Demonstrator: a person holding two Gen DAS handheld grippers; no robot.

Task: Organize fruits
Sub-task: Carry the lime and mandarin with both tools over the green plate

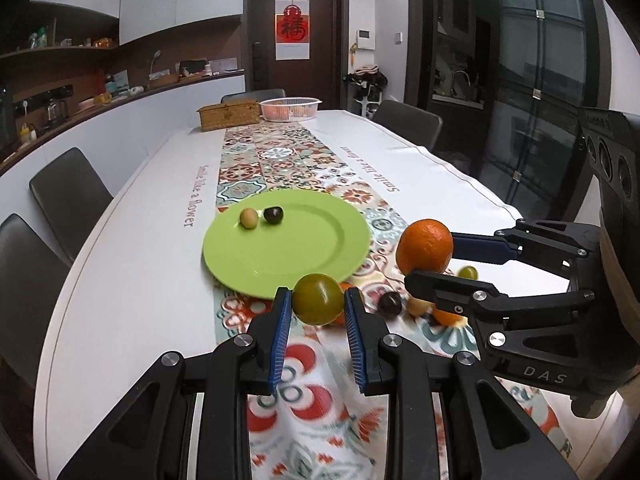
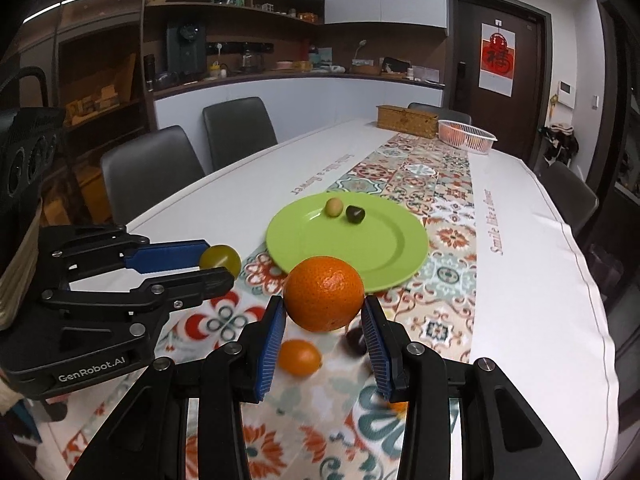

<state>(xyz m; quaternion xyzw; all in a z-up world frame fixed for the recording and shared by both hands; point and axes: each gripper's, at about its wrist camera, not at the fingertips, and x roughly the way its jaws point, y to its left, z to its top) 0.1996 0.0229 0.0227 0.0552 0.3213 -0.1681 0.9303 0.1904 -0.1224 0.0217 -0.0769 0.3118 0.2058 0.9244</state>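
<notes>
My left gripper (image 1: 318, 304) is shut on a green grape (image 1: 318, 298), held above the patterned runner just in front of the green plate (image 1: 312, 252). My right gripper (image 2: 324, 318) is shut on an orange (image 2: 324, 292), lifted clear of the cloth near the plate (image 2: 384, 248). On the plate lie a pale yellow fruit (image 1: 248, 218) and a dark grape (image 1: 274, 215). Below the grippers, loose on the runner, sit a dark grape (image 1: 390, 304), a small orange fruit (image 2: 300, 358), another green grape (image 1: 468, 272) and a further dark one (image 2: 355, 340).
A long white-clothed table (image 1: 132, 248) with a tiled runner stretches away. At its far end stand a wicker box (image 1: 230, 114) and a white basket (image 1: 290, 108) holding fruit. Grey chairs (image 2: 154, 168) line both sides. A counter runs along the left wall.
</notes>
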